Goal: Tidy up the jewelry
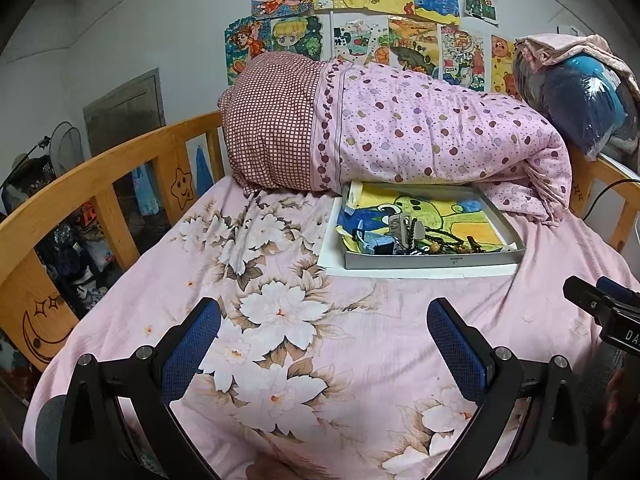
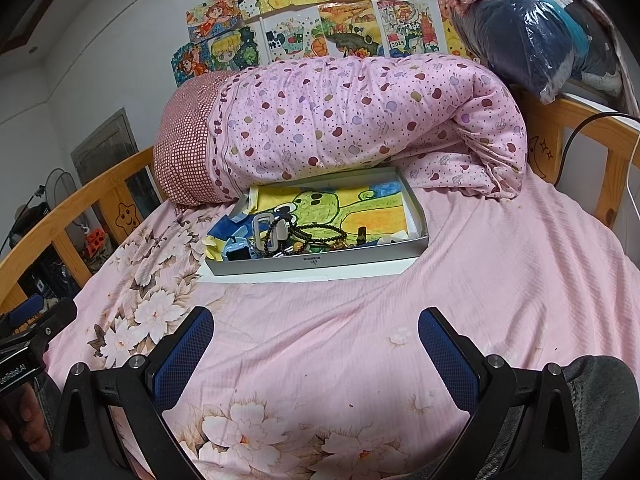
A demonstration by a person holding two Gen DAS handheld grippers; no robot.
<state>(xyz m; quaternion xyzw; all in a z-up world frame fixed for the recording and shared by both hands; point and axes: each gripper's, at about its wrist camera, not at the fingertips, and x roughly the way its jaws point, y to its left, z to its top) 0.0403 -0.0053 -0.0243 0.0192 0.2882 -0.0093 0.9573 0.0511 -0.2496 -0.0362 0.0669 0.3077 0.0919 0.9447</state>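
Note:
A shallow grey box (image 1: 434, 261) (image 2: 320, 261) lined with a colourful drawing sits on the bed against the rolled quilt. A heap of jewelry lies at its near side: dark bead strings (image 1: 444, 237) (image 2: 320, 232), a silver clasp piece (image 1: 400, 224) (image 2: 267, 229) and a small blue item (image 1: 380, 246) (image 2: 236, 249). My left gripper (image 1: 324, 322) is open and empty, low over the floral sheet well short of the box. My right gripper (image 2: 316, 332) is open and empty, also short of the box. The right gripper's body shows at the left wrist view's right edge (image 1: 600, 304).
A rolled pink quilt (image 1: 400, 132) (image 2: 360, 120) lies behind the box. Wooden bed rails (image 1: 100, 176) (image 2: 588, 128) run along both sides. A plastic-wrapped bundle (image 1: 580, 92) (image 2: 536, 36) sits at the back right. A black cable (image 2: 576, 132) hangs over the right rail.

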